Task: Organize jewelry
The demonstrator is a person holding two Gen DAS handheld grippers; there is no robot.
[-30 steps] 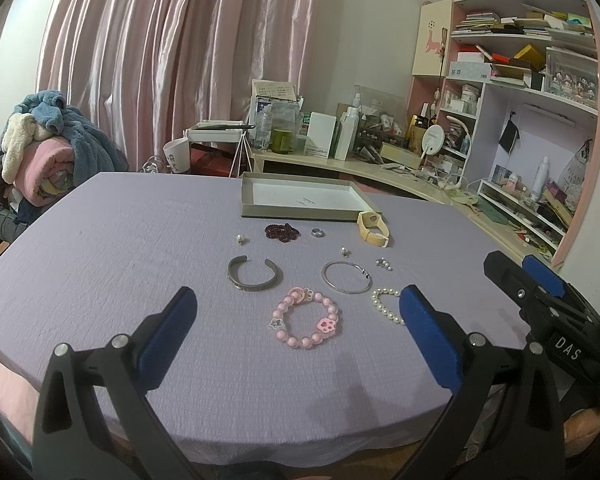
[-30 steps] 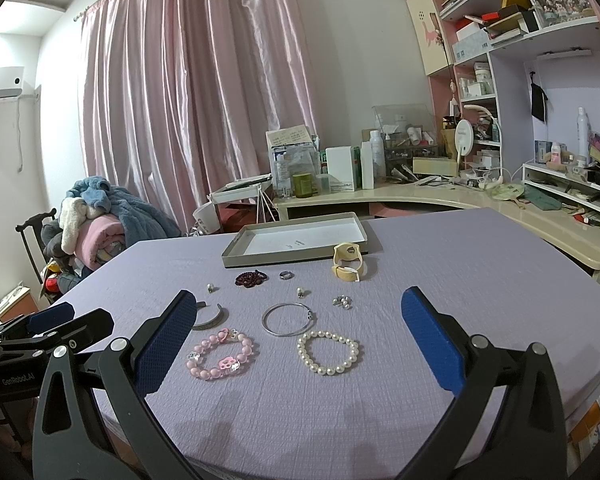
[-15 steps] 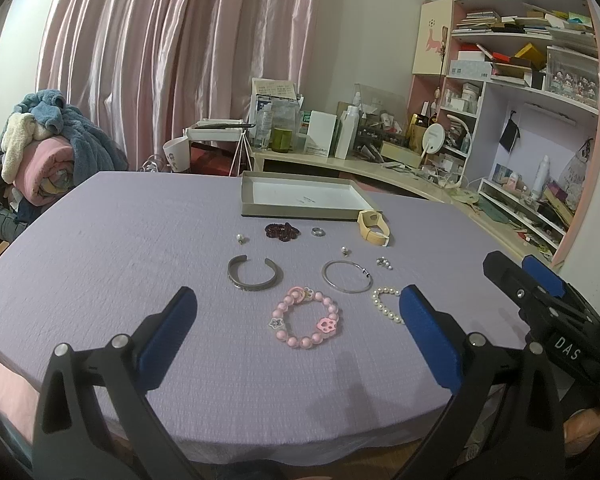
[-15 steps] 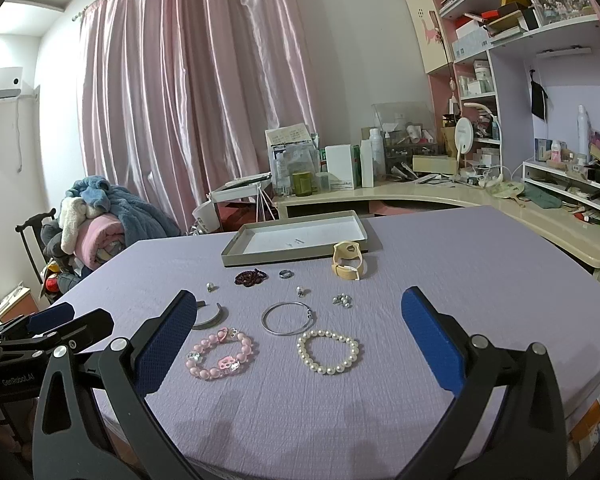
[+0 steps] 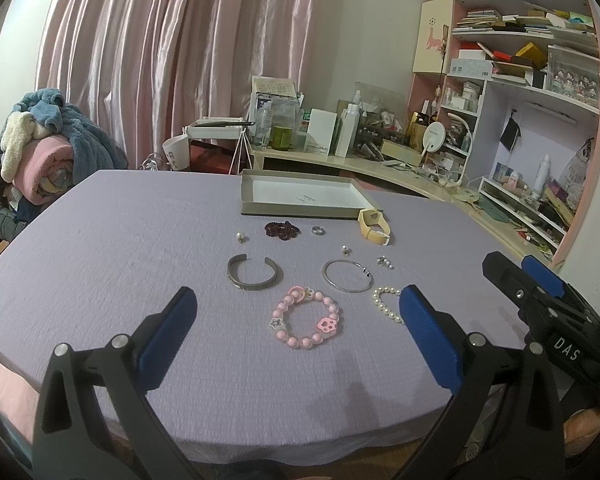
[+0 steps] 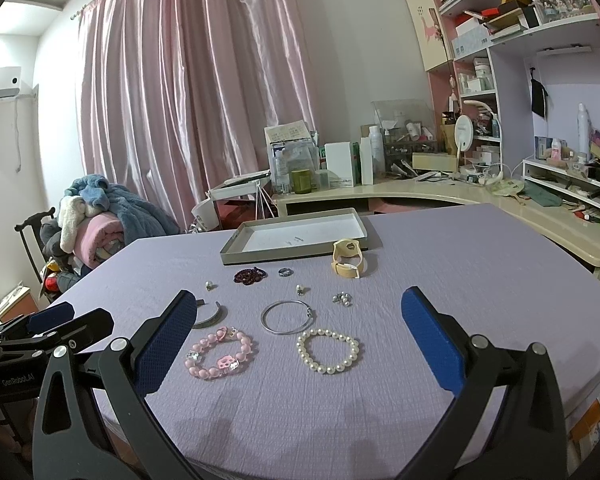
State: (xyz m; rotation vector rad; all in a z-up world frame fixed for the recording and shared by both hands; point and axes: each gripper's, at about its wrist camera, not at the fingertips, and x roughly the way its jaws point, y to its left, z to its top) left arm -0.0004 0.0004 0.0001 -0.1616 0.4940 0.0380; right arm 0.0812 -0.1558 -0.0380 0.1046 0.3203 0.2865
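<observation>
Jewelry lies on a purple tablecloth in front of a shallow grey tray. There is a pink bead bracelet, a pearl bracelet, a thin silver bangle, a grey cuff, a dark red bead bracelet, a ring, a cream watch and small earrings. My left gripper is open and empty, above the near edge, with the pink bracelet between its fingers. My right gripper is open and empty, to the right of the left one.
A cluttered desk and shelves stand behind and right of the table. A chair piled with blankets stands at the left. Pink curtains hang at the back.
</observation>
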